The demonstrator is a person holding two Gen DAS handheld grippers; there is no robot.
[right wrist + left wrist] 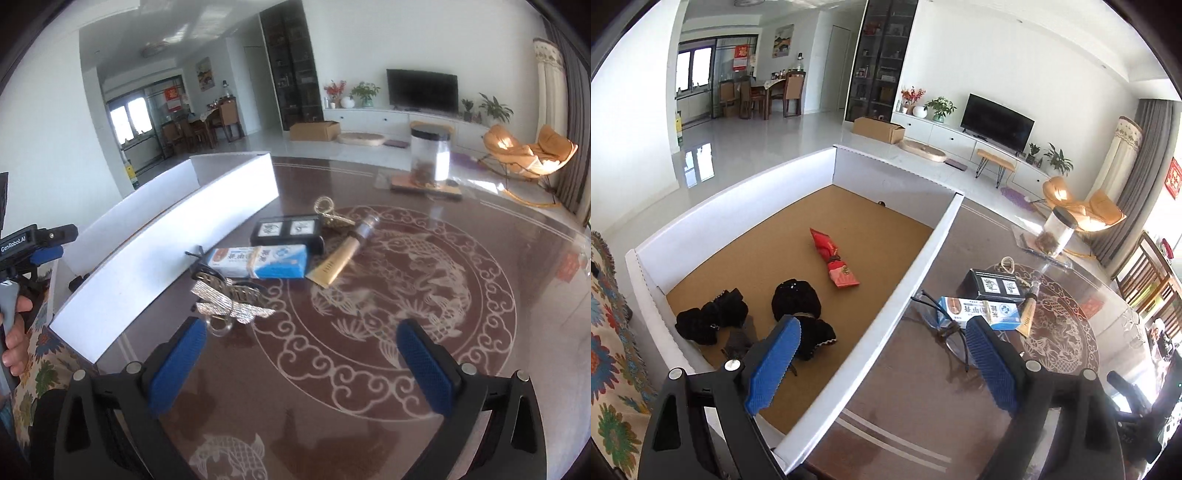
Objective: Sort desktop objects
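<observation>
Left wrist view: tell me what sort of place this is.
Most likely a home's living room, open to a dining area. A television stands on a low white cabinet, houseplants beside it, and a dining table with chairs sits further back.

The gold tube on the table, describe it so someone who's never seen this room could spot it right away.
Start at the dark glass-topped table with the pale dragon pattern, beside the white-walled box. In the cluster next to that box, just right of the blue-and-white carton and black case, lies the slim gold tube with a clear cap. It is the only tube there, lying diagonally.
</observation>
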